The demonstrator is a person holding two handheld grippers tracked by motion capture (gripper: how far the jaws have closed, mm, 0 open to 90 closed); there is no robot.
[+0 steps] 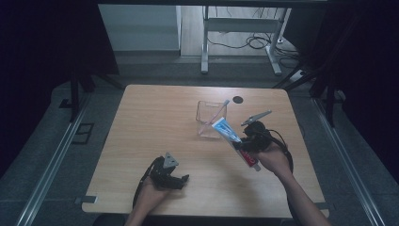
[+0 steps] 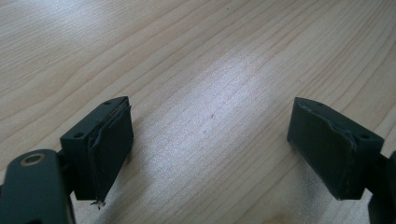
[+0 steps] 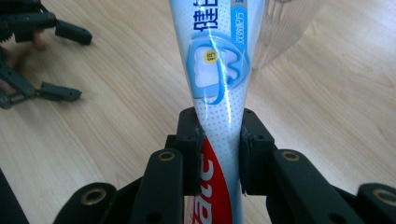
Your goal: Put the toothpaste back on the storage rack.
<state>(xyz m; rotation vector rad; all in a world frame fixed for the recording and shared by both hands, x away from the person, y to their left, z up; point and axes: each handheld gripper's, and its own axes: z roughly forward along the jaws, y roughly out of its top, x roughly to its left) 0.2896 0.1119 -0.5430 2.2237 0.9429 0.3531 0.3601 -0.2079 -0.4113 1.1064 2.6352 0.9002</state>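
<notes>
A blue, white and red toothpaste tube (image 1: 224, 128) is held slanted above the table, its blue end reaching toward a clear plastic cup (image 1: 210, 120). My right gripper (image 1: 241, 143) is shut on the tube's middle. In the right gripper view, both pads press the tube (image 3: 217, 60) between the jaws of the right gripper (image 3: 218, 128), and the clear cup (image 3: 285, 28) stands just behind it. A toothbrush (image 1: 221, 108) leans inside the cup. My left gripper (image 1: 180, 180) rests near the table's front edge. Its jaws stand wide apart with only bare wood between them, as the left gripper (image 2: 210, 140) shows in its own view.
The wooden table (image 1: 155, 122) has a small black round mark (image 1: 238, 99) near its far edge, behind the cup. The left gripper (image 3: 44, 51) appears at the upper left of the right gripper view. Metal rails run along the floor on both sides.
</notes>
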